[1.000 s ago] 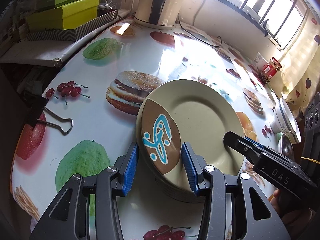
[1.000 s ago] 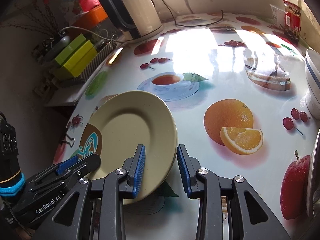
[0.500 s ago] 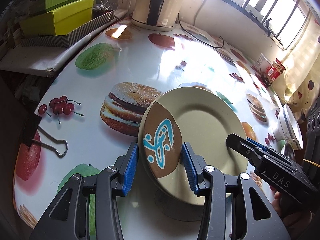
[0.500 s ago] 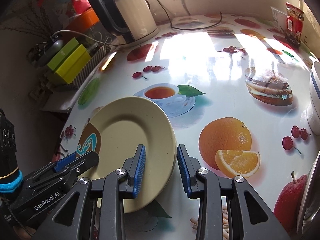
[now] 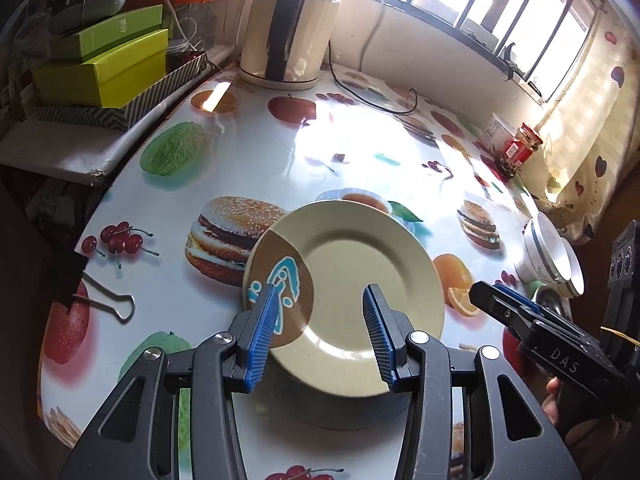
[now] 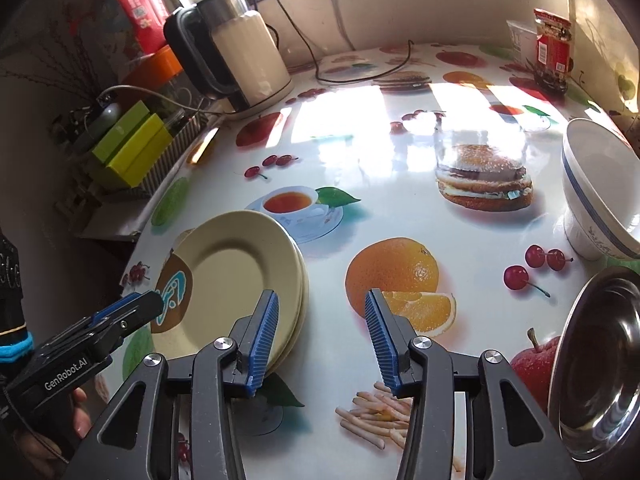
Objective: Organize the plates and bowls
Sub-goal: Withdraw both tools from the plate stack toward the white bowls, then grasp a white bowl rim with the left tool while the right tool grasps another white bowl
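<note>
A stack of beige plates (image 5: 352,280), the top one with a brown and blue patch, rests on the fruit-print table (image 5: 248,160). My left gripper (image 5: 320,290) hovers over its near part with the pads apart and the plate's face showing between them. In the right wrist view the plates (image 6: 232,272) lie at the left. My right gripper (image 6: 322,294) is opening beside their right rim, and only a sliver of rim shows by its left pad. A white bowl with a blue band (image 6: 600,200) and a steel bowl (image 6: 592,360) stand at the right.
An electric kettle (image 5: 292,28) with its cord stands at the back. Green boxes (image 5: 108,64) sit on a shelf at the left. A binder clip (image 5: 100,296) lies near the table's left edge. A red jar (image 6: 554,48) stands by the far wall.
Both grippers have drawn back and up from the stack, which stays by the burger and teacup prints. The right gripper's jaws have widened and shifted right off the rim.
</note>
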Demonstrator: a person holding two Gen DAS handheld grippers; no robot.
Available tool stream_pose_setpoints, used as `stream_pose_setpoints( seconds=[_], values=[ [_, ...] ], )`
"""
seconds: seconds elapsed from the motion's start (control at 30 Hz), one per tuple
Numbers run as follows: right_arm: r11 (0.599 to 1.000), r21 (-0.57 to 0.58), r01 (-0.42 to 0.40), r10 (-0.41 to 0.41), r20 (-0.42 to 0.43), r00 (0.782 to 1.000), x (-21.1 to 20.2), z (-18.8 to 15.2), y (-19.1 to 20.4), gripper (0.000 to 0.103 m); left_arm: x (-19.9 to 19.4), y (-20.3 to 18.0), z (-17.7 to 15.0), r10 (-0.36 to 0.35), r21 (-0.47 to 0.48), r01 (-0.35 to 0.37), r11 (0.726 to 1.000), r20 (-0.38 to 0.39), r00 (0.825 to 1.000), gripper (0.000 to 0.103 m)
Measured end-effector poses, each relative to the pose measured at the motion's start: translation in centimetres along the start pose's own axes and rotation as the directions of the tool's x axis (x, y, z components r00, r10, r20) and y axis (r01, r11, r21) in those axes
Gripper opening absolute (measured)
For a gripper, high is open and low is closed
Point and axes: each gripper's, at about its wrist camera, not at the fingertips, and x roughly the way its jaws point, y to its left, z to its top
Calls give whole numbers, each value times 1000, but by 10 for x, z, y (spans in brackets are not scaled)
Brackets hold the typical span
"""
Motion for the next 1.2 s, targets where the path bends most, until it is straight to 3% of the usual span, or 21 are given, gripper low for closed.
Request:
stream_pose_setpoints(
  seconds=[0.13, 0.27, 0.6, 0.77, 0.93, 1.07, 1.2],
  values=[
    [998, 52, 27, -30, 57, 998, -37, 0, -29, 48, -6, -35, 5, -53, 52, 52, 997, 19, 998, 45],
    [991, 101, 82, -92, 102, 991, -73, -1, -63, 51, -1, -70, 8, -116, 87, 116, 989, -10, 993, 45],
    [953, 209, 220, -261, 191, 946, -130, 3, -140, 51, 20, -153, 24, -194, 212, 204, 956, -68, 979, 45],
    [938, 218, 271, -316, 208, 926, -131, 7, -164, 51, 39, -189, 39, -196, 261, 211, 942, -82, 977, 45],
    [939, 233, 253, -302, 203, 932, -121, 13, -183, 48, 65, -217, 47, -217, 268, 240, 933, -113, 970, 45],
    [942, 229, 246, -292, 195, 936, -113, 19, -191, 35, 85, -231, 50, -214, 277, 244, 929, -134, 968, 45],
    [948, 216, 233, -273, 182, 945, -104, 25, -194, 29, 101, -239, 53, -220, 268, 255, 929, -155, 963, 45]
  ],
)
